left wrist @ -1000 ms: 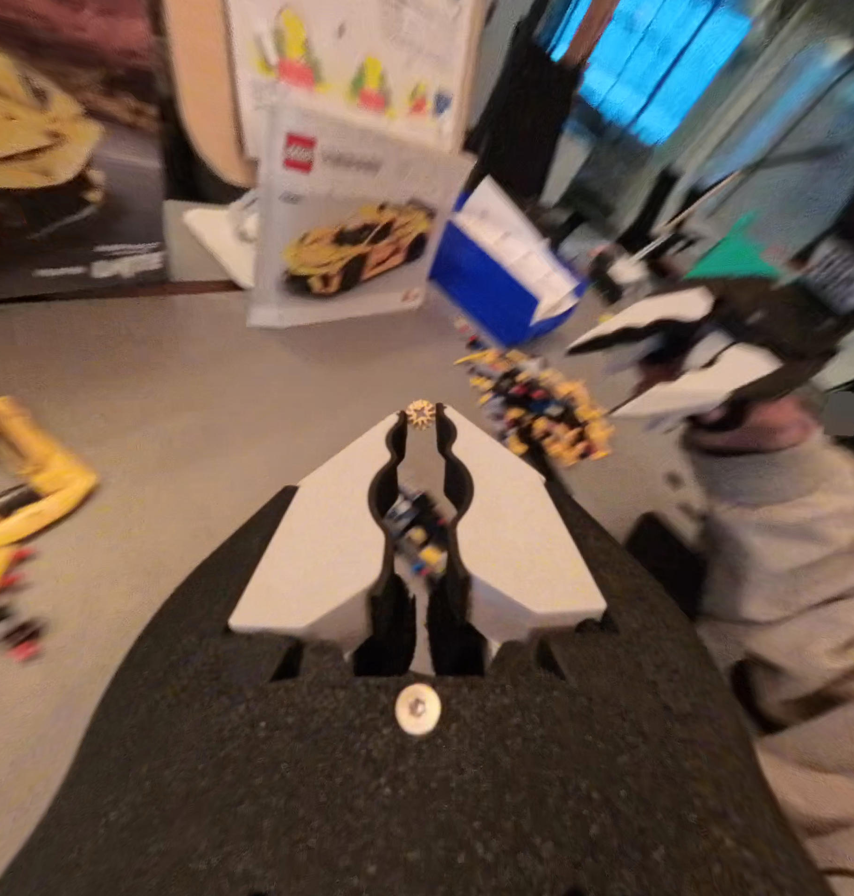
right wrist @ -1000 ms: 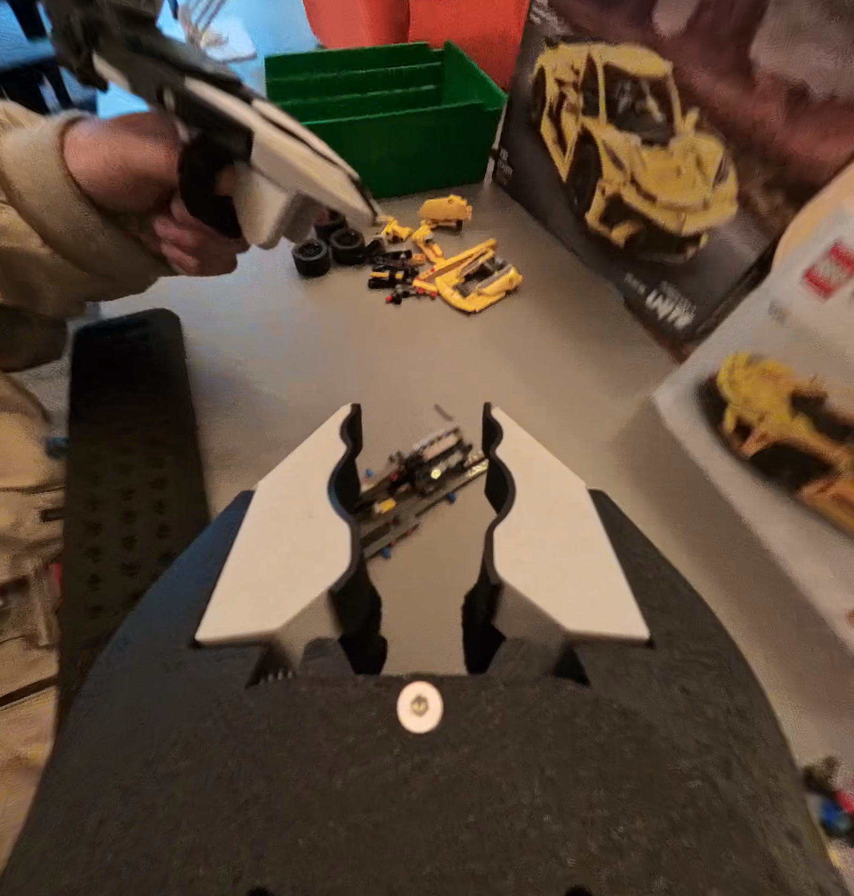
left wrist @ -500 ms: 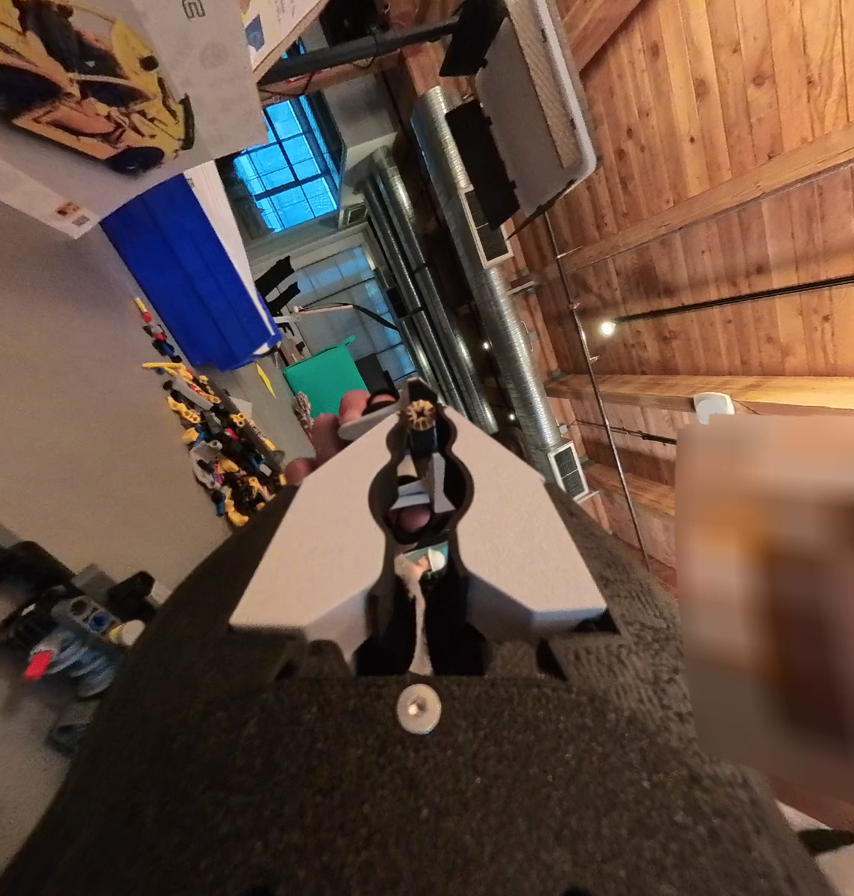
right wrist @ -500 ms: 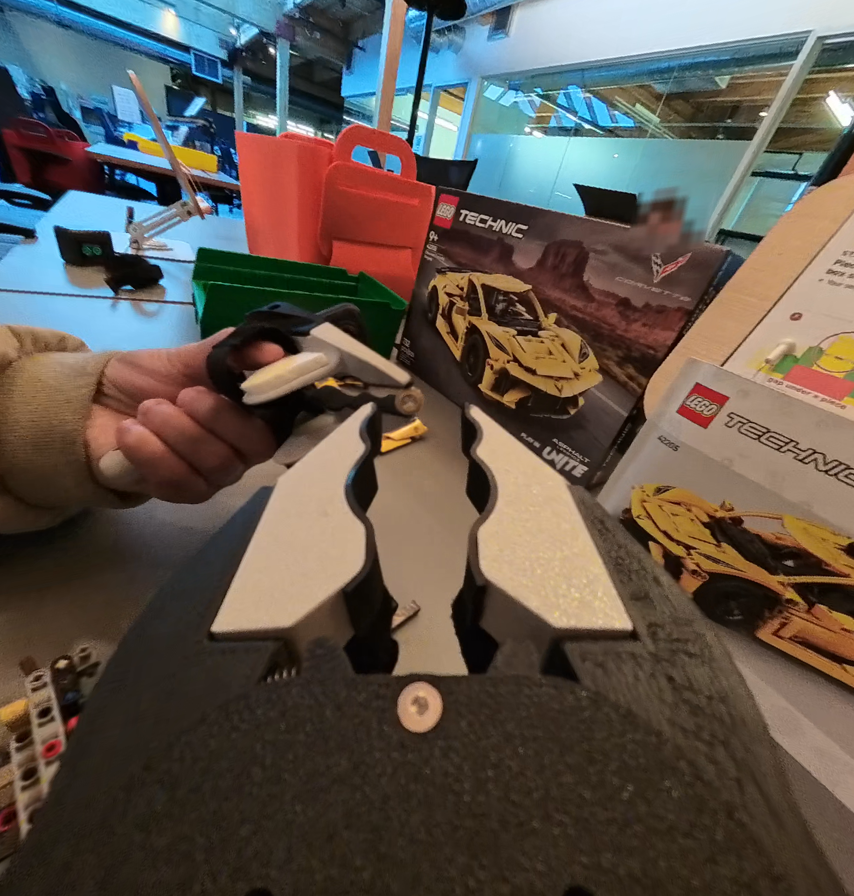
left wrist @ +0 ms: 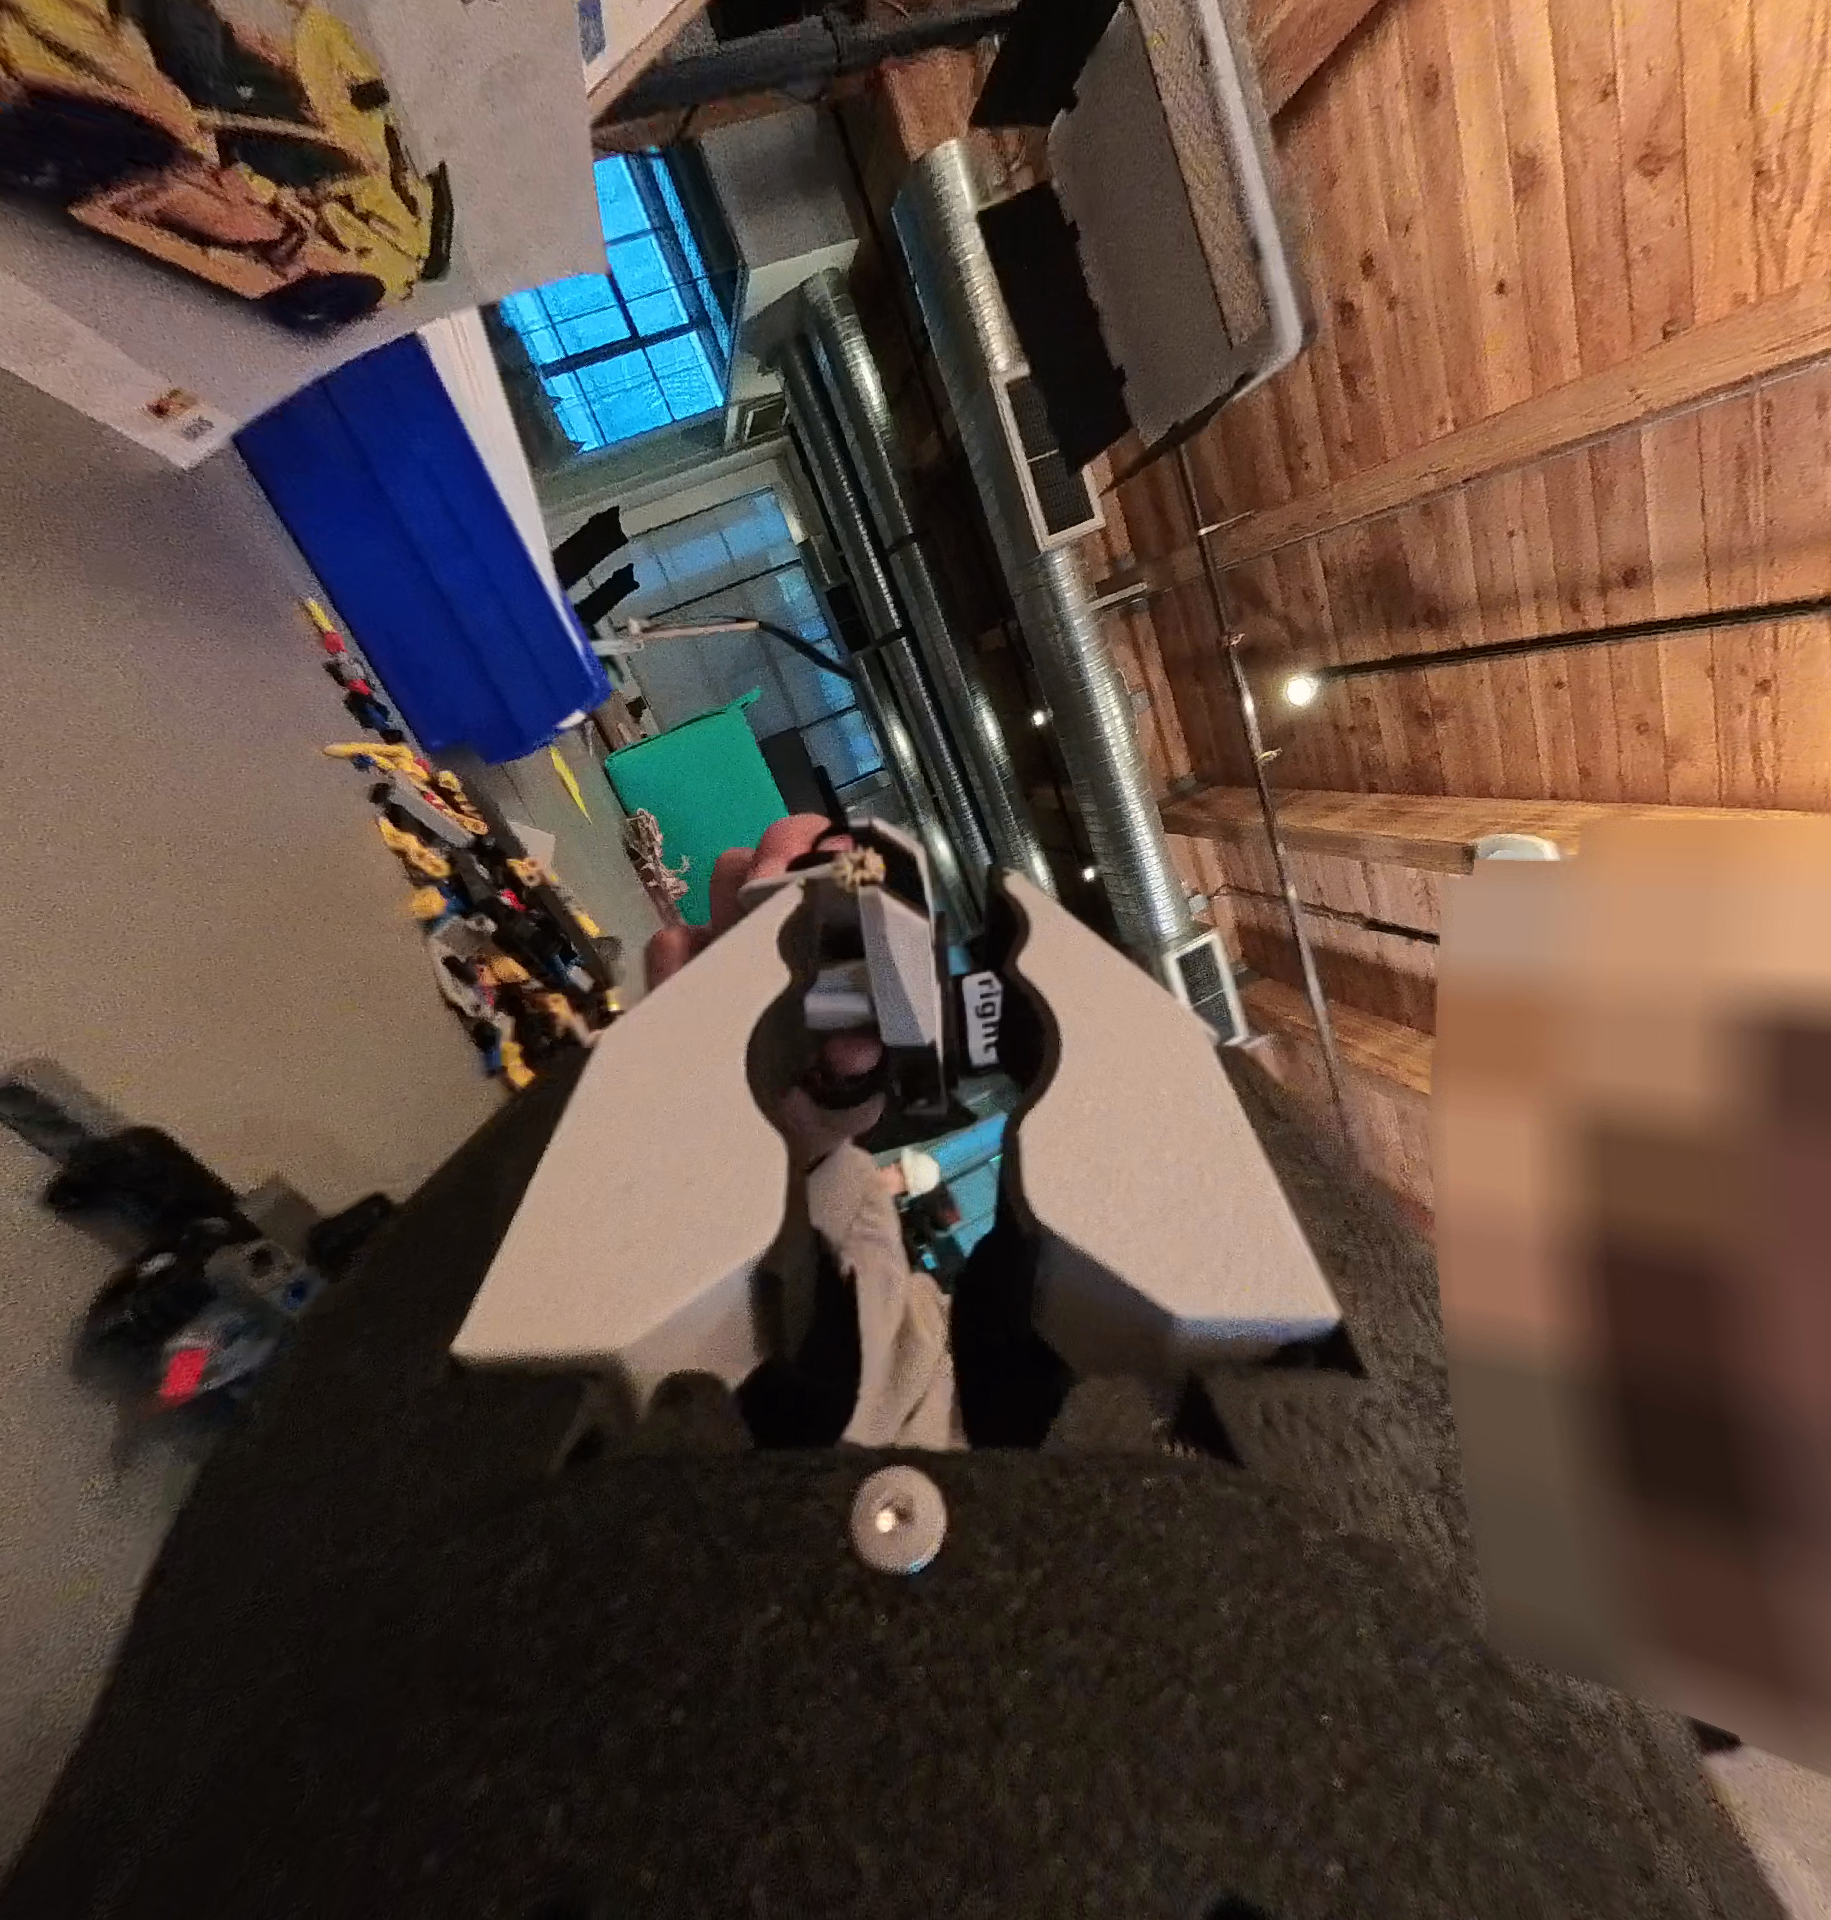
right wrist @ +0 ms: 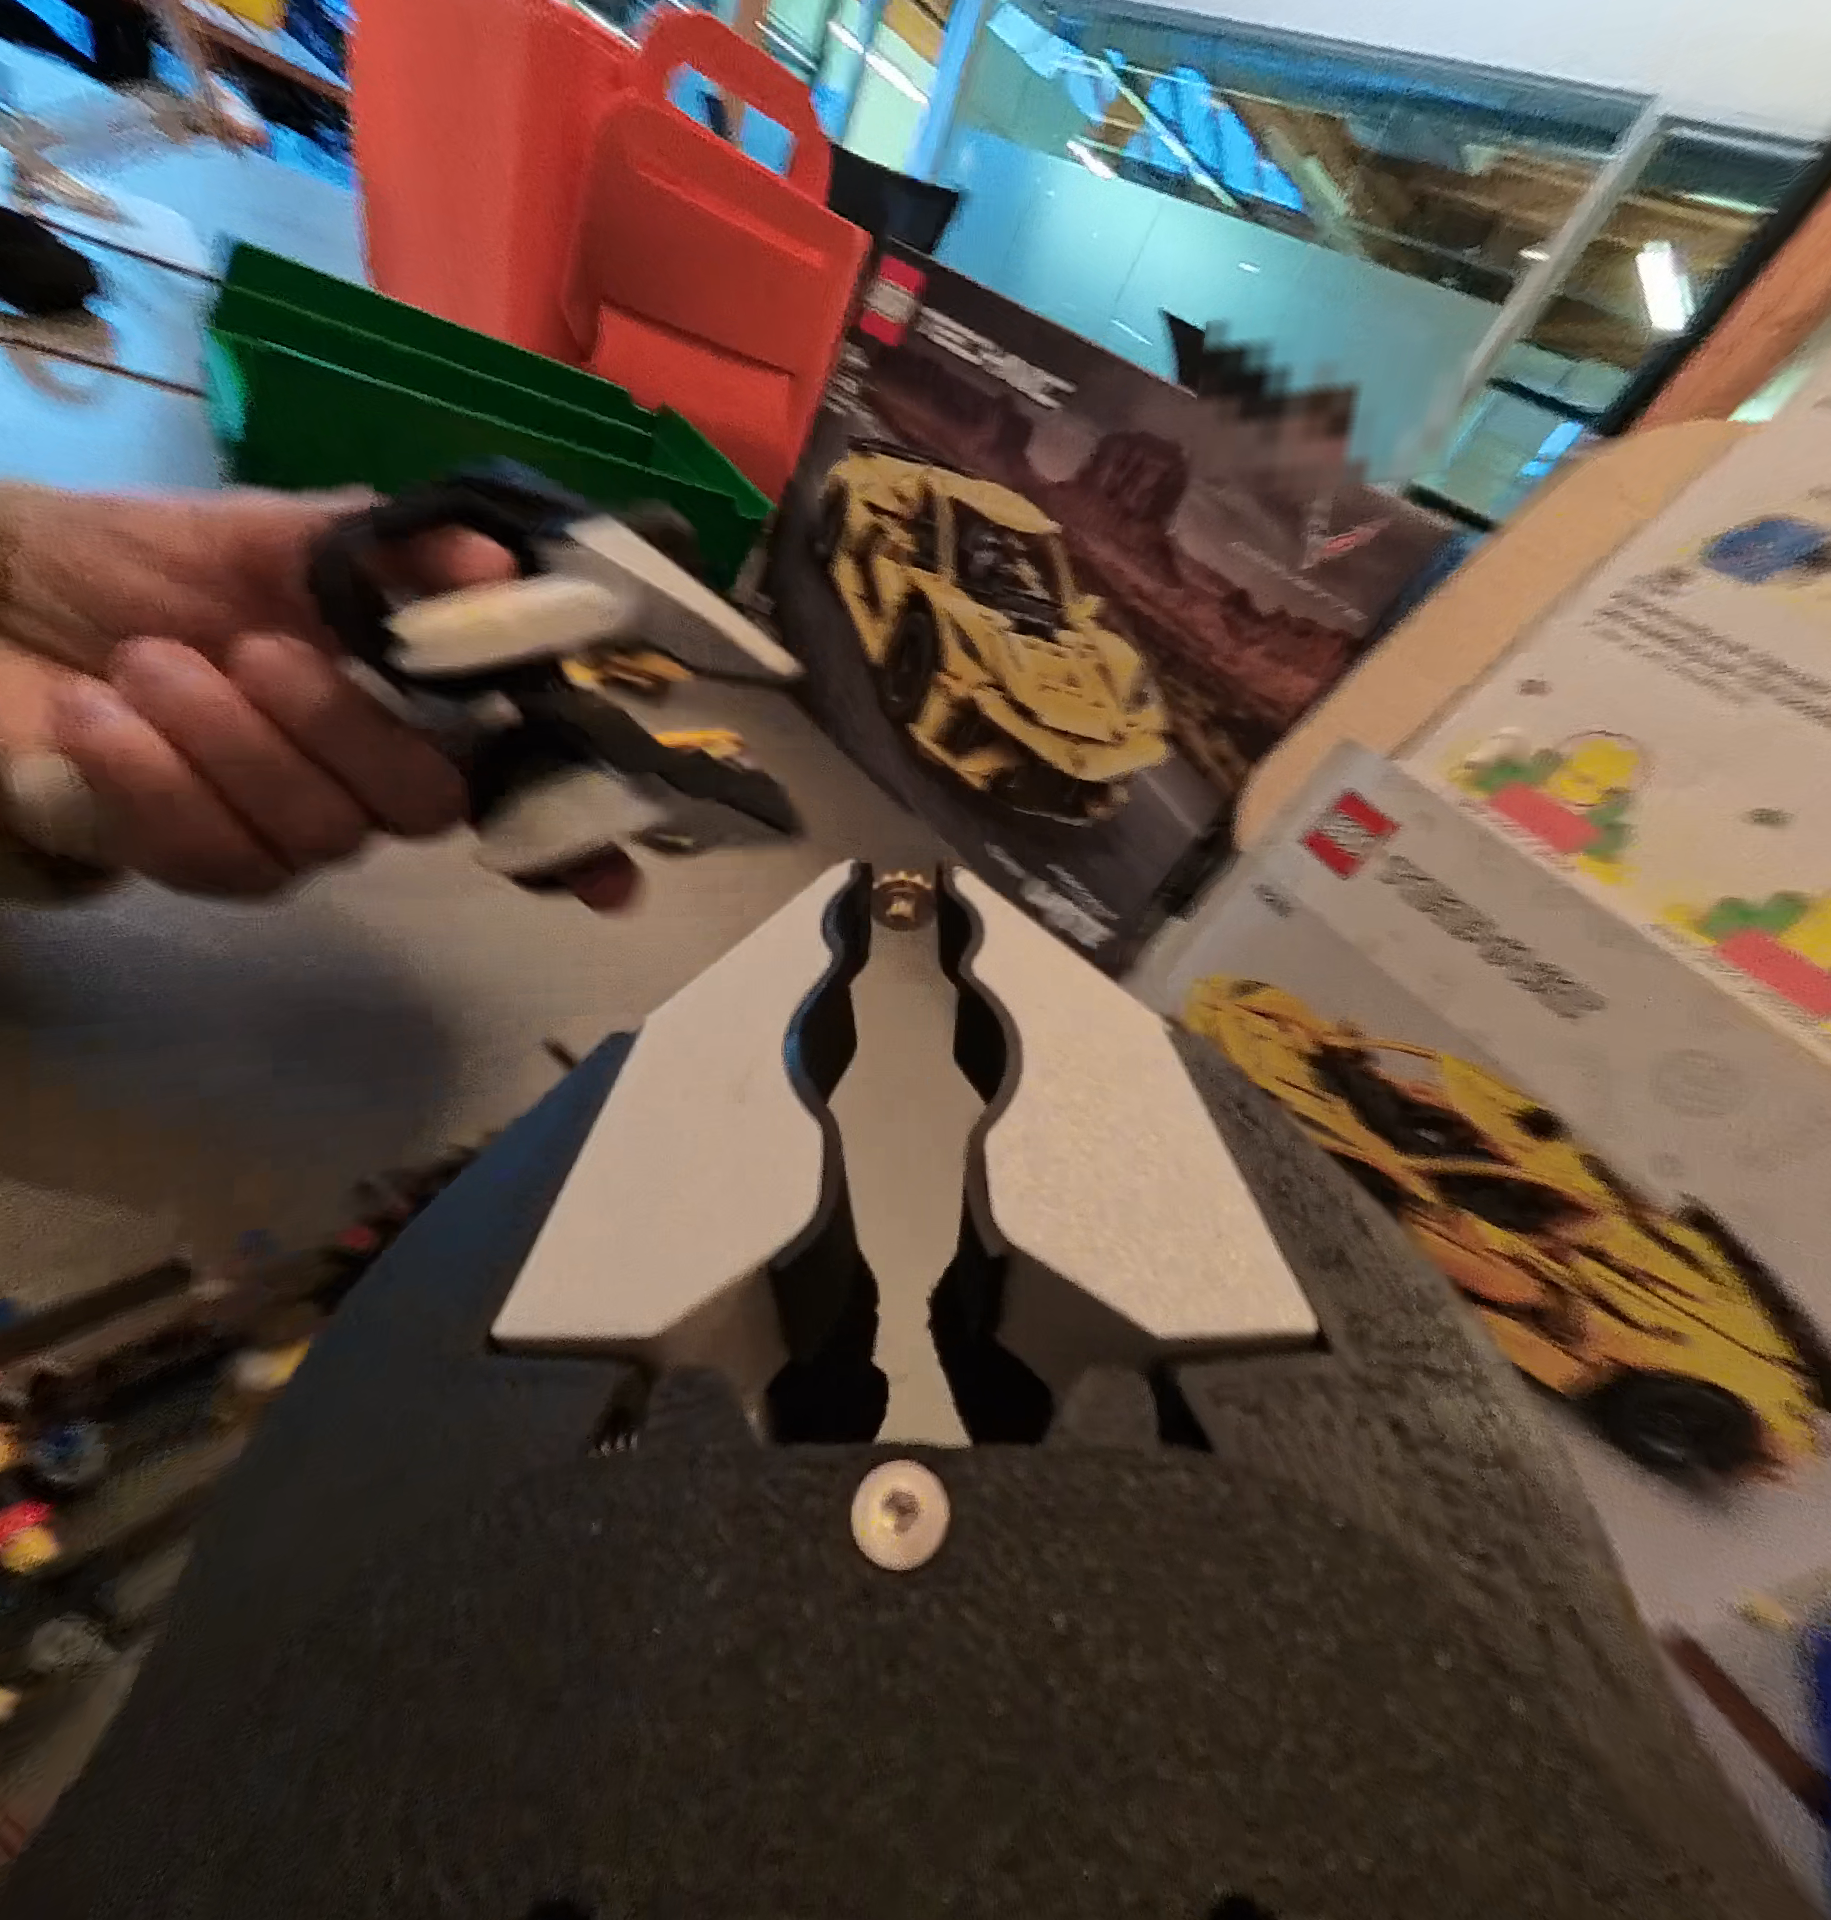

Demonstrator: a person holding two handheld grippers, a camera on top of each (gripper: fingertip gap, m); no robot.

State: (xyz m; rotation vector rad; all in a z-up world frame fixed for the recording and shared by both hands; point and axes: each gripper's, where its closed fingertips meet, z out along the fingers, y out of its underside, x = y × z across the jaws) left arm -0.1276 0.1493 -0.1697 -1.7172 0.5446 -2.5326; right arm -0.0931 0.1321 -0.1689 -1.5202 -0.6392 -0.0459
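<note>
A small tan gear (right wrist: 900, 899) is pinched between the tips of my right gripper (right wrist: 903, 902), which is shut on it above the grey table (right wrist: 267, 1039). My left gripper (left wrist: 895, 899) is open and empty, tilted up toward the ceiling. Just beyond its tips the gear (left wrist: 857, 868) sits in the right gripper's fingers (left wrist: 895, 966). In the right wrist view, a hand holds the left gripper (right wrist: 791, 743) just left of and beyond the gear, jaws apart.
A green bin (right wrist: 423, 405), an orange bag (right wrist: 682, 260) and a box picturing a yellow car (right wrist: 1046, 623) stand at the back. A booklet (right wrist: 1513, 1143) leans at right. A blue bin (left wrist: 412, 561), loose yellow and black pieces (left wrist: 495, 914) and a dark assembly (left wrist: 184, 1299) lie on the table.
The left gripper held the gear and lifted it off the table toward the right gripper. The right gripper has shut on the gear and the left has opened.
</note>
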